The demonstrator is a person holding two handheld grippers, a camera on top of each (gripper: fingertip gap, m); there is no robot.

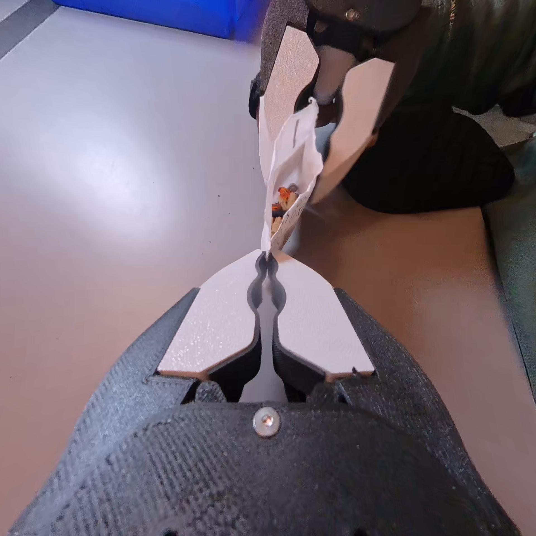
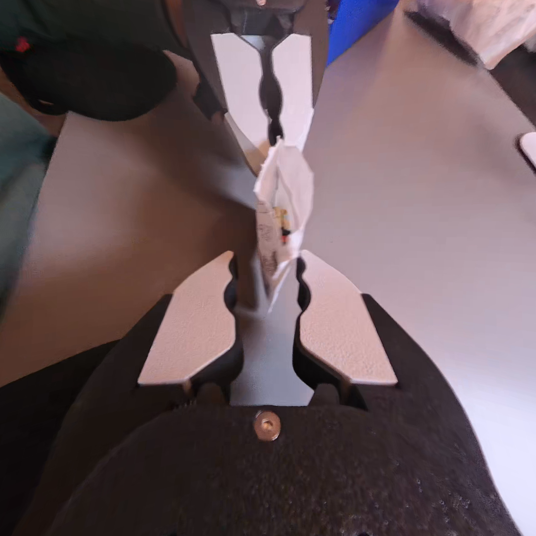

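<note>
Left claw pinches white paper bag corner; right claw spread wide, unclamped. One-corner hold — small pieces may spill onto tabletop.

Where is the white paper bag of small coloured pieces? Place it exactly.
The white paper bag hangs above the grey table in mid-view, one corner pinched by the left gripper, between the right gripper's open jaws.

Paper bag hangs between both tools, small pieces inside.

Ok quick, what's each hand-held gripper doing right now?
Left hand-held gripper: closed, pinching one end of the white paper bag.
Right hand-held gripper: open, the bag's other end between its fingers, not clamped.
</note>
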